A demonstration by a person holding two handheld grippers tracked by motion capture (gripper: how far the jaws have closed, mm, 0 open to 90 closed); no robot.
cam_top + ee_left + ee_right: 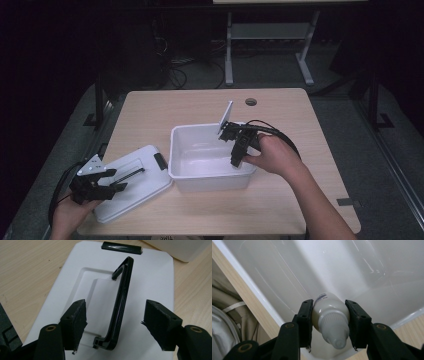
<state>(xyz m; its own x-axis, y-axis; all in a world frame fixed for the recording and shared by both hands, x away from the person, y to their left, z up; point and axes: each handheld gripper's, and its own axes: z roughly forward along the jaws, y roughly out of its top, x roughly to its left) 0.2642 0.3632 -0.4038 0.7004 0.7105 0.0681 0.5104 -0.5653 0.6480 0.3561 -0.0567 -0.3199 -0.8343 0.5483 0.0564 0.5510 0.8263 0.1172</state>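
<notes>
Here my right claw (329, 322) is clamped on a small white dropper bottle (330, 320) inside the white plastic bin (210, 175) (from above, my hand hides the bottle). My left claw (115, 325) stands apart over the lid (155, 277), straddling its black handle (122, 302), on the counter (285, 200).

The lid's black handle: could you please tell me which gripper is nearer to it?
Left. The left gripper sits over the white lid with its open jaws either side of the black handle. The right gripper is off inside the white bin, holding a small bottle.
</notes>
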